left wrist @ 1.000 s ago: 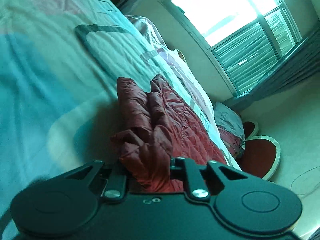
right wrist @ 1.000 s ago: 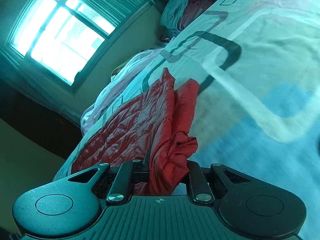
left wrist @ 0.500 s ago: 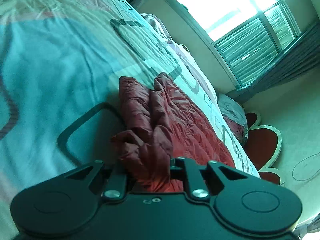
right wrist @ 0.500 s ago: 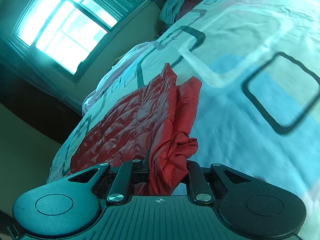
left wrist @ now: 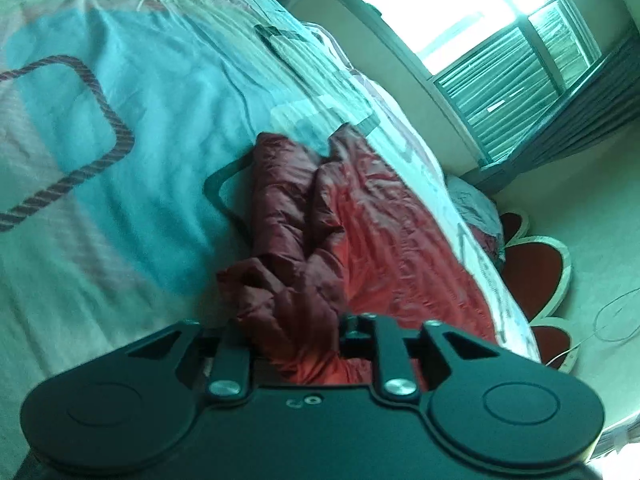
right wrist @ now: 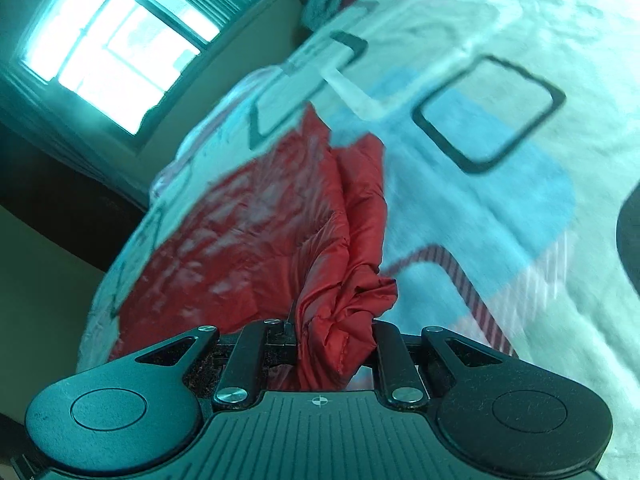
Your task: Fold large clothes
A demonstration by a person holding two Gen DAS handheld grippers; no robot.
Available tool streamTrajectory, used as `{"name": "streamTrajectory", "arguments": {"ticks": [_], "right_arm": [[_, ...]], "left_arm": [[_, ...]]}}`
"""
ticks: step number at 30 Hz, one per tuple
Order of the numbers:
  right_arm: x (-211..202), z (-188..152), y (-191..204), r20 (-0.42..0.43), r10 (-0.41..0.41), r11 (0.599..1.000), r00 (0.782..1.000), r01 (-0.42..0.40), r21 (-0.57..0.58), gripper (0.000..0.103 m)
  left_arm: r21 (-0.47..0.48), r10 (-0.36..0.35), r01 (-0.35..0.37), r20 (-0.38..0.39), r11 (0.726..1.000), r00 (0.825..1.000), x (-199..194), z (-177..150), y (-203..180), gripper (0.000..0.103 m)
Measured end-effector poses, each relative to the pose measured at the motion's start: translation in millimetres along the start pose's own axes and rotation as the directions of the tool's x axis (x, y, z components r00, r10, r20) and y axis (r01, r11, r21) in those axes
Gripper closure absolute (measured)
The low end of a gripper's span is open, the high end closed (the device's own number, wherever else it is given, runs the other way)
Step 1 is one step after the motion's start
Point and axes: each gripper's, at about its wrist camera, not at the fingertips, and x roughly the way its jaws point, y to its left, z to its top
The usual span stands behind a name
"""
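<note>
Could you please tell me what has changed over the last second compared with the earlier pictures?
Both grippers have travelled across the bed, carrying the red jacket with them: the bedspread's outlined squares slide past in both wrist views and the window shifts. Nothing was let go. The left gripper and right gripper stay clamped on bunched jacket fabric, whose folds look unchanged.

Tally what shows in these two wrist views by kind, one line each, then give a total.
Red quilted jacket: 1, a bunched part clamped in both grippers
Grippers: 2, the left gripper and the right gripper
Patterned bedspread: 1
Windows: 1
Flower-shaped floor mat: 1
Total: 6
</note>
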Motion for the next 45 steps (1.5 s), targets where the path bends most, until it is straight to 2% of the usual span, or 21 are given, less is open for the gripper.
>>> {"name": "streamTrajectory", "arguments": {"ticks": [1,2,3,4,5,6,7,8,11,12,14,17,22,24,26,30,33,37,39,42,45], "right_arm": [[1,-2,-2,0.0,-0.001,1.0,1.0,0.001,0.002,0.085],[2,-2,-3,0.001,-0.011,1.0,1.0,0.011,0.0,0.076],[0,-2,-3,0.006,-0.023,1.0,1.0,0.023,-0.004,0.069],[-2,0,-3,0.016,-0.026,1.0,1.0,0.026,-0.007,0.061],[-7,1,-3,0.038,-0.044,0.999,0.998,0.044,-0.009,0.051],[-14,2,-4,0.074,-0.075,0.997,0.994,0.075,-0.01,0.045],[-21,3,-6,0.11,-0.096,0.995,0.989,0.097,-0.01,0.032],[-28,5,-9,0.137,-0.113,0.993,0.984,0.115,-0.007,0.029],[-50,12,-17,0.209,-0.144,0.989,0.967,0.144,0.013,0.03],[-59,14,-17,0.238,-0.139,0.99,0.961,0.141,0.01,0.031],[-69,19,-14,0.255,-0.113,0.993,0.96,0.12,-0.01,0.074],[-71,21,5,0.254,-0.066,0.993,0.965,0.089,-0.082,0.094],[-48,6,50,0.181,0.001,0.981,0.983,0.034,-0.19,0.095],[-34,-4,67,0.138,0.034,0.972,0.99,0.0,-0.233,0.102],[-19,-14,85,0.103,0.051,0.963,0.993,-0.021,-0.27,0.103],[8,-29,116,0.045,0.068,0.937,0.997,-0.048,-0.347,0.103],[27,-35,136,0.005,0.076,0.921,0.997,-0.068,-0.384,0.103],[48,-45,154,-0.03,0.073,0.904,0.997,-0.079,-0.42,0.103],[60,-52,157,-0.059,0.05,0.899,0.997,-0.071,-0.432,0.103],[84,-63,151,-0.109,-0.027,0.888,0.994,-0.026,-0.46,0.103],[101,-67,138,-0.116,-0.028,0.91,0.993,-0.023,-0.413,0.103]], "left_arm": [[-0.026,0.0,0.0,0.005,1.0,1.0,1,-1,3,0.07],[-0.047,-0.005,0.006,0.017,0.999,1.0,0,-3,4,0.067],[-0.057,-0.009,0.011,0.023,0.998,1.0,-2,-3,5,0.058],[-0.057,-0.014,0.016,0.03,0.998,0.999,-4,-2,4,0.044],[-0.051,-0.009,0.011,0.04,0.999,0.999,-8,-4,3,0.037],[-0.044,0.005,-0.002,0.051,0.999,0.999,-11,-4,0,0.023],[-0.038,0.018,-0.016,0.062,0.999,0.998,-15,-4,-2,0.018],[-0.036,0.021,-0.019,0.067,0.999,0.998,-17,-5,-4,0.018],[-0.024,0.027,-0.026,0.056,0.999,0.998,-19,-9,-7,0.021],[-0.024,0.029,-0.028,0.052,0.999,0.998,-19,-10,-7,0.023],[-0.029,0.025,-0.023,0.047,0.999,0.999,-17,-11,-8,0.025],[-0.029,0.02,-0.019,0.045,0.999,0.999,-11,-11,-9,0.028],[-0.036,0.01,-0.009,0.045,0.999,0.999,-5,-7,-8,0.031],[-0.035,0.006,-0.005,0.04,0.999,0.999,-2,-6,-8,0.033],[-0.031,0.0,0.001,0.033,1.0,0.999,1,-4,-8,0.037],[-0.055,-0.019,0.02,0.012,0.998,1.0,6,1,-2,0.058],[-0.054,-0.037,0.036,-0.002,0.998,0.999,9,4,1,0.067],[-0.025,-0.059,0.059,0.002,0.998,0.998,6,5,0,0.081],[-0.015,-0.071,0.071,0.007,0.997,0.997,4,5,-1,0.083],[-0.017,-0.092,0.092,0.013,0.996,0.996,1,4,-2,0.084],[-0.025,-0.091,0.091,-0.004,0.996,0.996,3,3,2,0.084]]}}
